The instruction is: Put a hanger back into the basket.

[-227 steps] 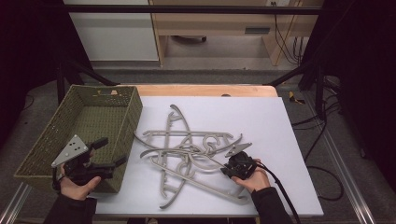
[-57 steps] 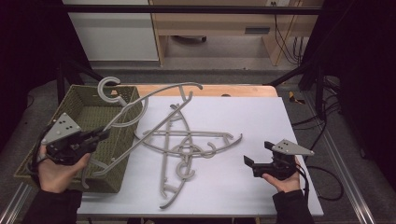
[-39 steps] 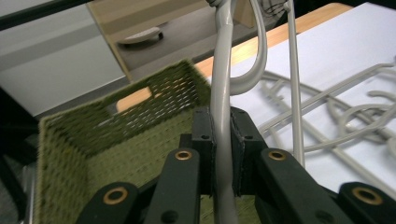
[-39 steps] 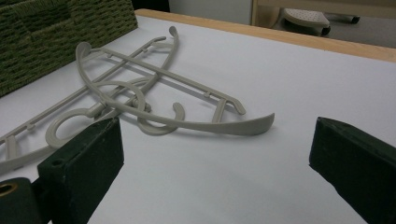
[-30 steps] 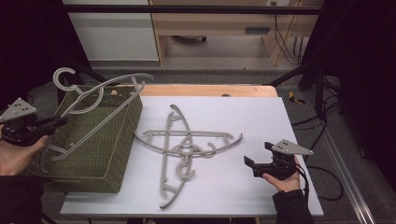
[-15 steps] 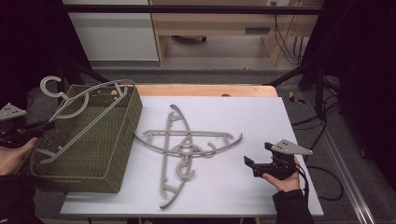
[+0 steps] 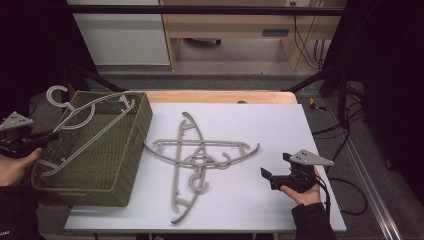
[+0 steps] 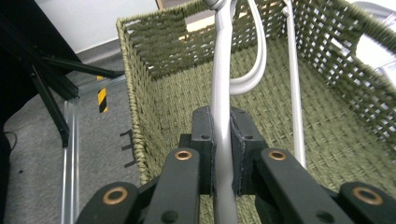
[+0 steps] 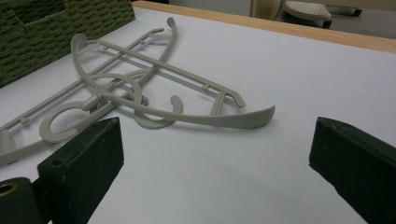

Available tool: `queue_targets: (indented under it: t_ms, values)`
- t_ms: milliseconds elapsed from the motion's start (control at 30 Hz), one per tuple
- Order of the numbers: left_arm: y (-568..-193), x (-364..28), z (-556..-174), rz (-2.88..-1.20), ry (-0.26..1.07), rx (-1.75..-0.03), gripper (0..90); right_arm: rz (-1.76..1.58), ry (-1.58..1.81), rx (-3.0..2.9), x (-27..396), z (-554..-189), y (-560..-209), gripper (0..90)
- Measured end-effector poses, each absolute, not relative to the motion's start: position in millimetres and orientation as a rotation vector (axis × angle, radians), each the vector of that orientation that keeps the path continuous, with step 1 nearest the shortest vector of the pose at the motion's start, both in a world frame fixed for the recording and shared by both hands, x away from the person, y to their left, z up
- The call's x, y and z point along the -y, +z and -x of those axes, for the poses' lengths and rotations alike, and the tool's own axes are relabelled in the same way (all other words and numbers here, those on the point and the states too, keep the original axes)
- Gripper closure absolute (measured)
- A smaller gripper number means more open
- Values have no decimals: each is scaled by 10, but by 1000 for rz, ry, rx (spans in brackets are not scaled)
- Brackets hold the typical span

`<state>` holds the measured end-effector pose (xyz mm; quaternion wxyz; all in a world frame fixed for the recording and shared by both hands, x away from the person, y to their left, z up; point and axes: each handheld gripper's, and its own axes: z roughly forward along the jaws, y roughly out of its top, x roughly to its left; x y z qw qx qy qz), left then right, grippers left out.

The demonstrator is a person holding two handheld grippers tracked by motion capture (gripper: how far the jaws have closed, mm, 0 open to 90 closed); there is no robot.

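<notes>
Lowering a hanger into the basket — left tongs clamped on it, right tongs apart; next, release inside.

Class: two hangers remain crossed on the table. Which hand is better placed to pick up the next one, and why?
Right. The right gripper is open beside the crossed hangers; the left gripper is shut on a hanger over the basket.

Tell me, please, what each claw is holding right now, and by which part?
The left claw is shut on a grey hanger over the basket, gripping one of its thin arms. The right claw is open and holds nothing.
</notes>
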<state>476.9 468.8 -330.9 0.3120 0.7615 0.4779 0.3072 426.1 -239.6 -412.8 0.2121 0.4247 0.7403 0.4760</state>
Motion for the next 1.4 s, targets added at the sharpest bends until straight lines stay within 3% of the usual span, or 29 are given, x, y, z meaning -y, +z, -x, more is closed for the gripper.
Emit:
queue_targets:
  t_ms: [267,633,1000,1400]
  values:
    - [-3614,-4450,-4917,-2163,786,-1322,814,-1180,1322,-2058,2390,-4258,-4128,34]
    - [-3681,-4530,-4908,-2110,725,-1438,770,-1173,1327,-2057,2399,-4251,-4118,35]
    - [-3437,-4483,-4561,-1896,768,-1302,540,-1168,1345,-2043,2415,-4247,-4103,36]
    - [-3296,-3986,-4330,-1788,725,-1082,329,-1170,1358,-2028,2434,-4232,-4084,35]
